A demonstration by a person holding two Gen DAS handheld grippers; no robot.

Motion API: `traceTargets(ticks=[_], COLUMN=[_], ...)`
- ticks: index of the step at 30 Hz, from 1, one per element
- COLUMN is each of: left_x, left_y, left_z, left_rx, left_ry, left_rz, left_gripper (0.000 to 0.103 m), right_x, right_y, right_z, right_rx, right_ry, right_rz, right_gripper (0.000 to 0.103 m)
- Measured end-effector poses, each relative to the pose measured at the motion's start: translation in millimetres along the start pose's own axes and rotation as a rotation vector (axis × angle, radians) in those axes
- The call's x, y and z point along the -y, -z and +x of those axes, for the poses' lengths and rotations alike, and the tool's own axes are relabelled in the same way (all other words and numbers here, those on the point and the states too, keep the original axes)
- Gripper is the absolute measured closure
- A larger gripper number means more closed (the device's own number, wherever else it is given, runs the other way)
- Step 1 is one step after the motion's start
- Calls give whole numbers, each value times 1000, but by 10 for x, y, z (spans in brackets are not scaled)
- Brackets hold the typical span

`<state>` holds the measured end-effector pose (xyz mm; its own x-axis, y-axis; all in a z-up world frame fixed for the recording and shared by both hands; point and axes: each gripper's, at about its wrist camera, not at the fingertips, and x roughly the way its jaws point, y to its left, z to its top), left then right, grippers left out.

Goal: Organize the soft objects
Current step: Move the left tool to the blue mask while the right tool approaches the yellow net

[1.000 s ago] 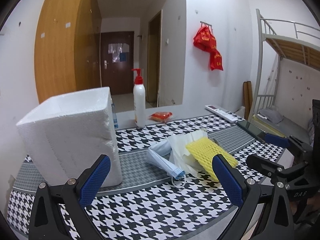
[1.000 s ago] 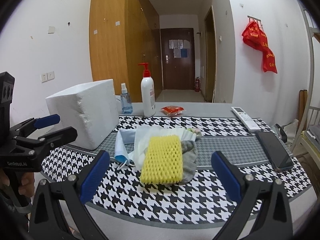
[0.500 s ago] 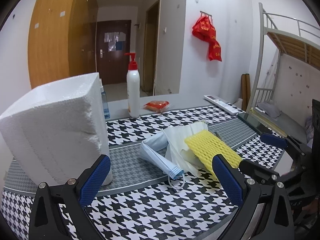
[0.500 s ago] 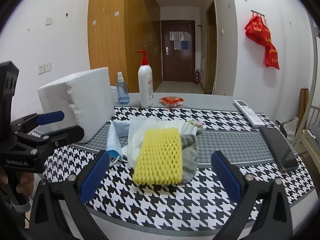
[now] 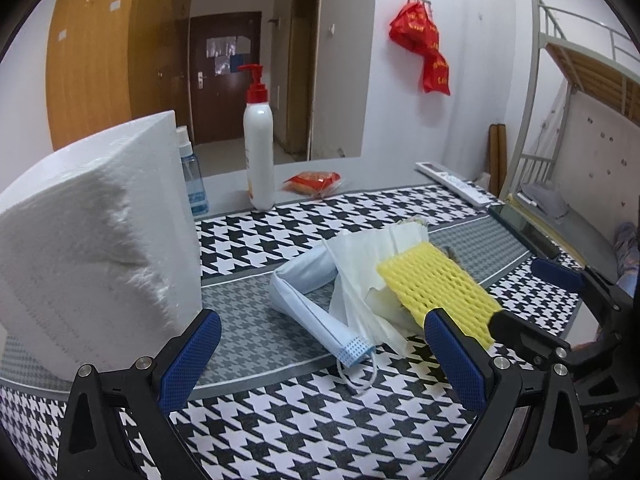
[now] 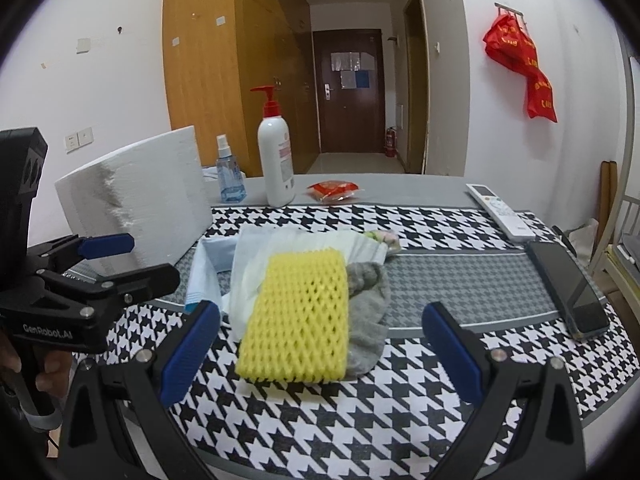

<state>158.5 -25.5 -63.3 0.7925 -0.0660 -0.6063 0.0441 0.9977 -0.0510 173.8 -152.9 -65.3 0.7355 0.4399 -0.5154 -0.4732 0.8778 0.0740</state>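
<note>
A pile of soft things lies mid-table: a yellow foam net sleeve (image 6: 298,316) on top, a grey sock (image 6: 368,312) under its right side, white tissue paper (image 6: 272,252), and a light blue face mask (image 5: 316,312) at the left. The yellow sleeve (image 5: 436,288) also shows in the left wrist view. My left gripper (image 5: 322,360) is open and empty, just short of the mask. My right gripper (image 6: 320,344) is open and empty, its fingers either side of the sleeve's near end. The left gripper (image 6: 120,264) also shows at the left of the right wrist view.
A white foam box (image 5: 92,240) stands at the left. A pump bottle (image 6: 276,160), a small spray bottle (image 6: 230,176) and a red packet (image 6: 332,190) sit at the back. A remote (image 6: 500,210) and a phone (image 6: 568,284) lie at the right. The houndstooth mat (image 6: 400,392) covers the table.
Both grippers have moved forward toward the pile; the pile and the foam box look larger. Nothing has been taken hold of.
</note>
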Motion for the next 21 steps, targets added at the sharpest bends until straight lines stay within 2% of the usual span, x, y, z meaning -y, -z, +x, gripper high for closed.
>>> traceTargets(ticks=[4,6,16,19,21], left_x=[2,12,-91,-123,-126], left_y=[-60,-76,-122,-122,-122], left_z=[139,201,401,482,516], left_rx=[-45,-68,-113,-141,-145], left_ry=[-28,-33,-58,-67,-69], left_rz=[0,7,-8,-16,-7], left_gripper=[3,10,26,33,41], right_x=[27,35,33,13,-9], right_y=[4,10,0,-13,-15], right_z=[24,31,101,118,134], right_rx=[-2,-3,-23,-32,-37], right_ry=[2,3,-27,-40,-40], right_rz=[2,0,-14,-20,-28], right_gripper=[1,1,1,1,1])
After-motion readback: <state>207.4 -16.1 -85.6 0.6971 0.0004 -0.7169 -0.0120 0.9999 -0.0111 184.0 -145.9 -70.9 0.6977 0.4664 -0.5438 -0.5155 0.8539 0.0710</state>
